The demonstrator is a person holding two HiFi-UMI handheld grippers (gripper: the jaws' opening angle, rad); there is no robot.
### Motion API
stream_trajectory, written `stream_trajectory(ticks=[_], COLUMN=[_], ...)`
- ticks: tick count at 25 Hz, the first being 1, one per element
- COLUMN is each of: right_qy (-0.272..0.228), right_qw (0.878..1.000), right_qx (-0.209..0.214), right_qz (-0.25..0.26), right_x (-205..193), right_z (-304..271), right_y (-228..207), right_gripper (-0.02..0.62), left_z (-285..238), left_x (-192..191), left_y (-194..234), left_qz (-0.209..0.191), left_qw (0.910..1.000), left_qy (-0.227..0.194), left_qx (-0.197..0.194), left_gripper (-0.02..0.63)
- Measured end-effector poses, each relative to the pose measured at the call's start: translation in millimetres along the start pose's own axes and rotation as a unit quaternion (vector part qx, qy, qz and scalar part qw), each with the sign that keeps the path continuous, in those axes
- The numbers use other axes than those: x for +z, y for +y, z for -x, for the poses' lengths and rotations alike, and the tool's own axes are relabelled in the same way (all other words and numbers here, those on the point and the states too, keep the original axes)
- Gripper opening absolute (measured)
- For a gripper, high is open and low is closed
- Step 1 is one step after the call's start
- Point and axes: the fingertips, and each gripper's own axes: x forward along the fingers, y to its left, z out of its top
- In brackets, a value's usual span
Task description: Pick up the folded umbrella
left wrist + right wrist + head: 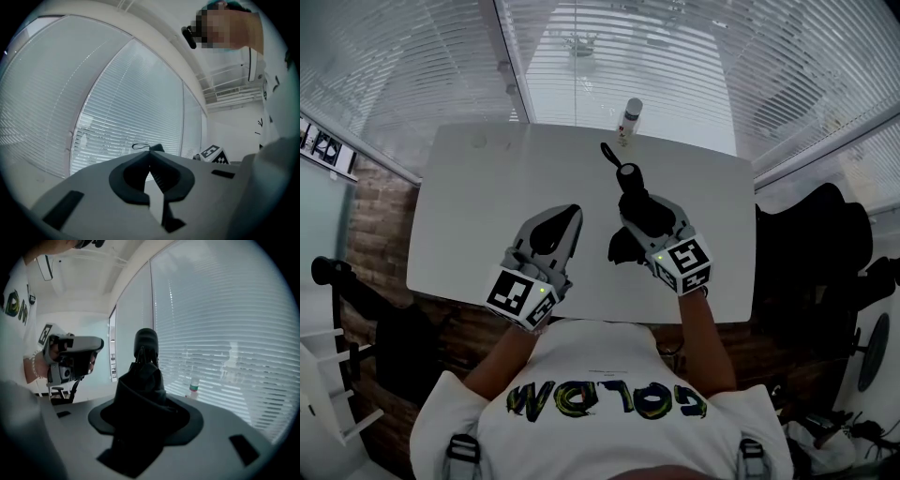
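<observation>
The folded black umbrella point(629, 178) hangs above the white table point(478, 216), handle end and wrist strap pointing away from me. My right gripper point(649, 217) is shut on its fabric body. In the right gripper view the umbrella point(143, 380) fills the gap between the jaws, its rounded handle sticking up past them. My left gripper point(565, 218) hovers to the left of the umbrella, apart from it, its jaws together and empty. From the left gripper point(150, 171) view, only the umbrella's strap loop point(140, 146) shows over the jaws.
A small white bottle point(630, 117) stands at the table's far edge, by the window blinds. A black chair point(816, 253) sits off the table's right side. Brick wall and dark objects lie below the table's left edge.
</observation>
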Motion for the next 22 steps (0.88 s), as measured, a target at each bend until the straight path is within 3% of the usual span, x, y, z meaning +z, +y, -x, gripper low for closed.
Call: stream_trajectory(ticks=[12,22], right_qy=[-0.119,-0.155], right_qw=[0.992,0.987], right_qx=[-0.031,-0.042], right_qz=[-0.006,0.000], right_x=[77,87], right_z=[68,99], right_y=[0,14], right_gripper=[0.221,0.221], left_z=[-3,0], left_x=[1,3], left_y=[-3,-8], left_qz=[-0.001,0.000], left_qw=[1.0000,1.0000], left_qy=[-0.001,-0.004], left_qx=[-0.004,-0.006], left_gripper=[0.011,0.011])
